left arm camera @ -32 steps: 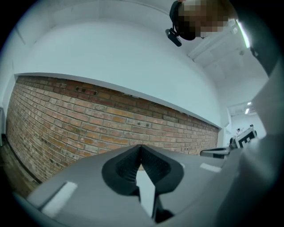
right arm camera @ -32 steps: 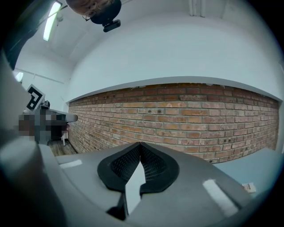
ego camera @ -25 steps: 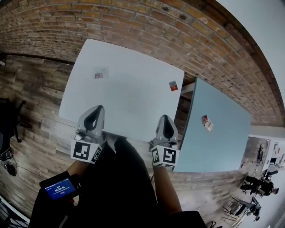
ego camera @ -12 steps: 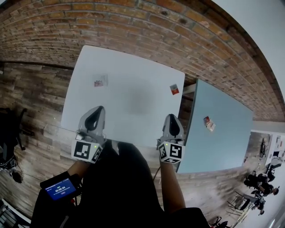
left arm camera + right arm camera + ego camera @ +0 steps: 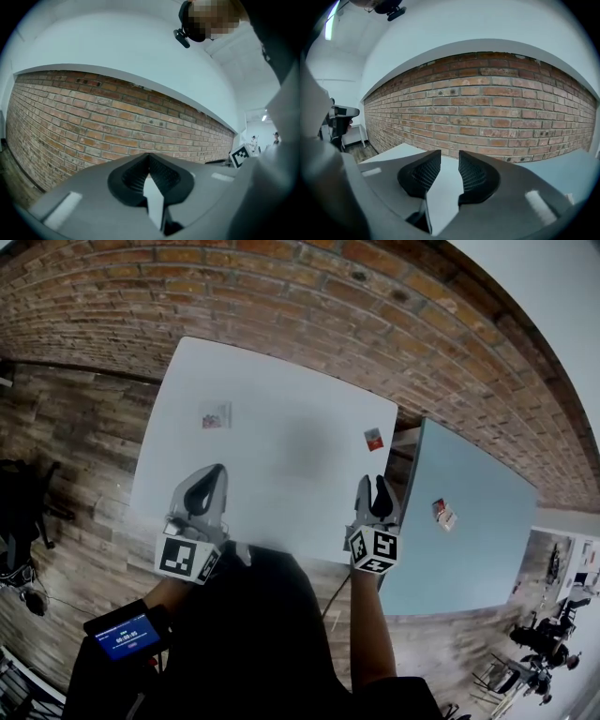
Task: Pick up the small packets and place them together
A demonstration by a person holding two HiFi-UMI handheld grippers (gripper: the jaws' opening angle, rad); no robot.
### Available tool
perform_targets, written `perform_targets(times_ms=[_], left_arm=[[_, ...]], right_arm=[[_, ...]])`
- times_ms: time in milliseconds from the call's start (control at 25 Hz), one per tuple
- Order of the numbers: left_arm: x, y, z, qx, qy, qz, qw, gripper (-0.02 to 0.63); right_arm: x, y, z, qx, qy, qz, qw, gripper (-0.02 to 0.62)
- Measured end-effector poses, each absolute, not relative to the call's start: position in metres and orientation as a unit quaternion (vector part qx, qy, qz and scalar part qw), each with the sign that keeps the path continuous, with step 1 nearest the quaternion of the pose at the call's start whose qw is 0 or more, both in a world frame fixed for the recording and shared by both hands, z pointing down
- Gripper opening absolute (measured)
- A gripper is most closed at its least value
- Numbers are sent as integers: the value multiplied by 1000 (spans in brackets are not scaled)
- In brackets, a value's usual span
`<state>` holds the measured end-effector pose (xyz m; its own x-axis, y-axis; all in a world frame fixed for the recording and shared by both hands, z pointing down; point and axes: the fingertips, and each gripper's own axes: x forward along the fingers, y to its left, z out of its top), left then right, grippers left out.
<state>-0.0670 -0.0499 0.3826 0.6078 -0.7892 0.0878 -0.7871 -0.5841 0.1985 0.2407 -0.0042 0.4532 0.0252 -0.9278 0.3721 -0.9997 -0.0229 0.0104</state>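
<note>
Rightmost packet [image 5: 443, 515] flat, long axis diagonal

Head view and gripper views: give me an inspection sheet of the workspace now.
Surface: white table, blue table beside it across a gap.
Job's things: three packets, apart: left packet and corner packet on the white table, third packet on the blue.
Clutter: nothing seen.
Grippers: left gripper shut, empty; right gripper open, jaws have just been opening, nothing between.
Cables: possibly a thin cable on the floor, far left.
Surroundings: brick wall, wood floor, people far right.
</note>
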Motion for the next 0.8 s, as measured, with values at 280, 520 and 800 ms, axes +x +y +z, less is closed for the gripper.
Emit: perform_targets(times_ms=[280,520,800], left_arm=[[-50,-59,381,886,-453,4,98,0],[-28,-65,381,887,-450,9,101,0],[-19,-68,384,879,-465,23,101,0]], right_arm=[[274,-31,476,698,-684,142,159,120],[305,-46,503,698,-675,160,177,129],[339,-70,543,685,-672,206,190,175]])
